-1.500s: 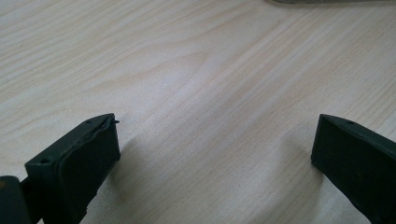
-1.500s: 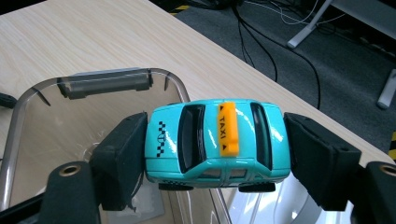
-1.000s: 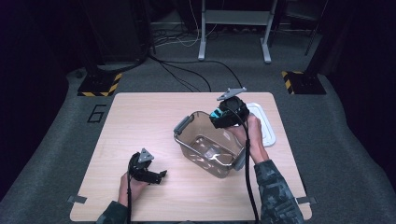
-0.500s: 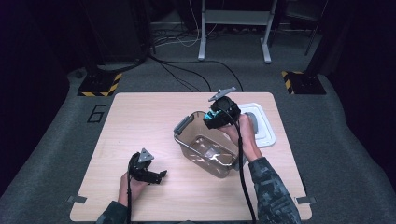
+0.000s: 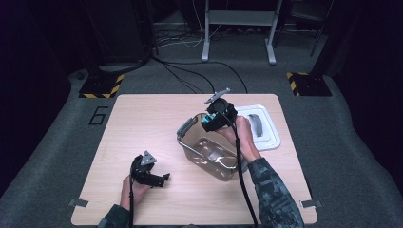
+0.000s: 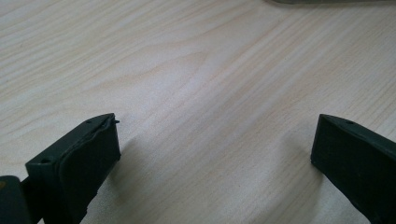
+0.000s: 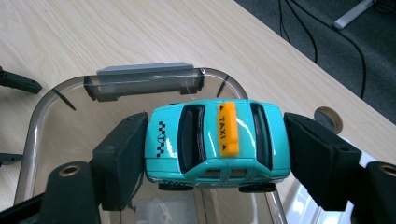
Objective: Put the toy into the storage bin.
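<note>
Gripping a glossy turquoise toy taxi (image 7: 217, 142) (orange sign) — right gripper (image 7: 217, 154), clear rounded tub (image 7: 37, 121) below

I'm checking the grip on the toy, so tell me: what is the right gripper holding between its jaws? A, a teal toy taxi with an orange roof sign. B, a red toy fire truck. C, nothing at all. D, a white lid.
A: in the right gripper view, the right gripper has its two black jaws pressed on the front and rear ends of the toy taxi, held over the clear bin.
</note>
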Tool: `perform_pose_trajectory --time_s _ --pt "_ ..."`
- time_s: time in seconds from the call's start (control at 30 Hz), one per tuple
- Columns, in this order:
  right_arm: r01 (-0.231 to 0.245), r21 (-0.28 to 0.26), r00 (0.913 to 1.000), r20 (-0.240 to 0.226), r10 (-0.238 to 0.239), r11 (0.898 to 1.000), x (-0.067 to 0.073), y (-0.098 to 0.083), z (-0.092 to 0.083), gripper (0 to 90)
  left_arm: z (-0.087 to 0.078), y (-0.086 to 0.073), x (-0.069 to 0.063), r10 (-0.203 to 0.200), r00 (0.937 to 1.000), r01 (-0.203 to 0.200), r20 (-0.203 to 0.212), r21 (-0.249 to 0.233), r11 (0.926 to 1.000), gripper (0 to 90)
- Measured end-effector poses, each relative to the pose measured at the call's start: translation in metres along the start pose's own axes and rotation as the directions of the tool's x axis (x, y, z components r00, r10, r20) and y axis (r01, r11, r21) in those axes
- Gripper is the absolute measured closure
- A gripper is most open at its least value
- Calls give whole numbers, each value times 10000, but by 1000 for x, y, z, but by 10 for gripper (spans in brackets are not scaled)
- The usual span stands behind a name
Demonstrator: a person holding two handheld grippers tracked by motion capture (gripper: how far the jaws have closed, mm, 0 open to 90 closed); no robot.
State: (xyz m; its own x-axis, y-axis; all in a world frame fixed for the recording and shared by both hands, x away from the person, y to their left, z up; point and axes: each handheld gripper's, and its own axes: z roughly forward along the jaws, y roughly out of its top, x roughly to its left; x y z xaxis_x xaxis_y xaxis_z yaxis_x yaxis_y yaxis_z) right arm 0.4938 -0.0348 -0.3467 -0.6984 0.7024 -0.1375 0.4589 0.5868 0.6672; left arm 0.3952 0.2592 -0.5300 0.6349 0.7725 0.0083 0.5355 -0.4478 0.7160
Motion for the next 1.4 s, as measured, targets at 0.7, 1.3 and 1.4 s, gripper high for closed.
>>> perform_pose_trajectory --time_s 0.7,1.3,1.4 --pt "99 745 9992 -403 -70 9972 8 7 29 242 0 0 0 37 10000 -37 15 31 10000 8" --pt "58 1078 9975 -702 17 9942 13 7 48 241 0 0 0 -7 10000 7 5 -3 10000 8" --pt "54 1117 9974 -722 27 9937 13 7 50 241 0 0 0 -12 10000 11 -25 -24 10000 8"
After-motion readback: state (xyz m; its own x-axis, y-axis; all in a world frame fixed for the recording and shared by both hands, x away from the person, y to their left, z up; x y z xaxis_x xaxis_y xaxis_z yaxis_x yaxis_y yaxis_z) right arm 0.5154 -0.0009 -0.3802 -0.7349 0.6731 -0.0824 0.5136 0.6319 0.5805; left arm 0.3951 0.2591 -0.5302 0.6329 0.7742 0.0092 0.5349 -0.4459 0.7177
